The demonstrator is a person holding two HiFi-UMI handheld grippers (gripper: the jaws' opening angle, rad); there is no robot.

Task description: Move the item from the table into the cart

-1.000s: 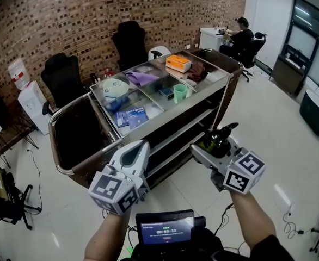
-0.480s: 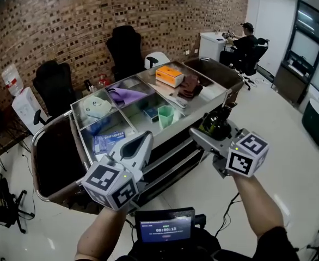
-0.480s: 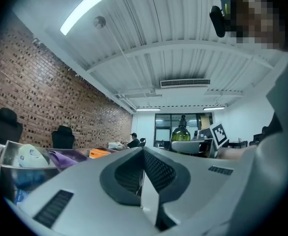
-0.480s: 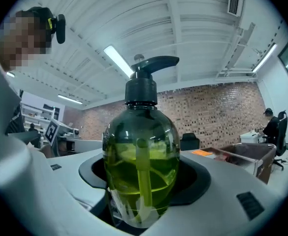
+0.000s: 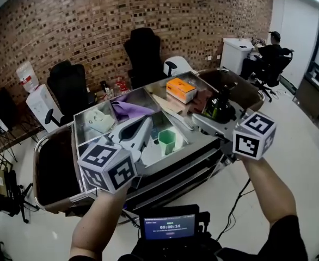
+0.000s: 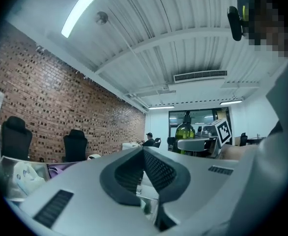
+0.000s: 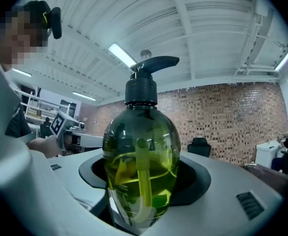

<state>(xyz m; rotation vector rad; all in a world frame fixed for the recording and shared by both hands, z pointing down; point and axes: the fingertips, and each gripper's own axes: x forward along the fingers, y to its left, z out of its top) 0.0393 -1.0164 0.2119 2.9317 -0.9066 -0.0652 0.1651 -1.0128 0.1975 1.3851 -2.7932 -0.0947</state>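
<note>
A round green pump bottle (image 7: 141, 171) with a black pump head stands upright between the jaws of my right gripper (image 7: 144, 191), which is shut on it. In the head view the bottle (image 5: 219, 106) and right gripper (image 5: 216, 117) hang over the right part of the steel cart (image 5: 173, 167). My left gripper (image 5: 143, 128) is shut with nothing in it, its jaws touching over the cart's middle compartments. In the left gripper view the closed jaws (image 6: 143, 154) point level, and the bottle (image 6: 185, 131) shows beyond them to the right.
The cart's top compartments hold an orange box (image 5: 181, 89), a green cup (image 5: 166, 141), a purple cloth (image 5: 128, 110) and a white item (image 5: 99, 121). Black office chairs (image 5: 144, 53) stand behind it by the brick wall. A person (image 5: 271, 50) sits at a desk, back right.
Both grippers have travelled toward the cart and risen a little: they were short of its front side and now reach over its top. The bottle stays in the right gripper.
</note>
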